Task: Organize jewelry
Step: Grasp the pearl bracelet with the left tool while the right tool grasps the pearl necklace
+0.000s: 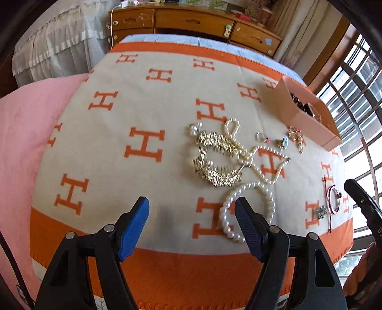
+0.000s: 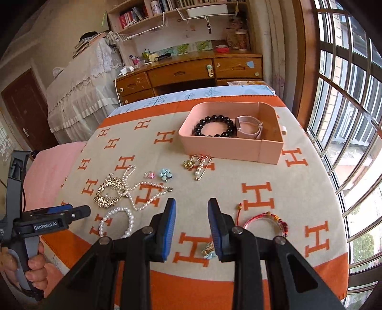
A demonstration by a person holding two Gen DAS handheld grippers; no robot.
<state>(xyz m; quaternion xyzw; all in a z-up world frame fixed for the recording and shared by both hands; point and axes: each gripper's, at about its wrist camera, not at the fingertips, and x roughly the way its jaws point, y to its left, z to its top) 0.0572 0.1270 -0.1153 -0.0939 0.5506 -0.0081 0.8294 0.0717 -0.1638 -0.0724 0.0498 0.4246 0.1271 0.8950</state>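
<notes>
— Bright daylight from the window (image 2: 346,114) on the right; slightly blown out there.
— Soft, faint shadows on the blanket (image 1: 114,133). Strong fisheye bending, black corners. Sharp in the middle, softer toward the edges.

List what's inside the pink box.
In the pink box: a black bead bracelet and a pink watch, side by side. The near wall hides the floor in front of them.

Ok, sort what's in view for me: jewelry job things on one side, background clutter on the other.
For the job:
- pink box, black bead bracelet and watch inside
- pearl bracelet
- pearl necklace
- gold necklace
- red bracelet
- flower charm
- pearl pin

Just lying about:
- wooden desk
- bookshelf
- pink pillow
</notes>
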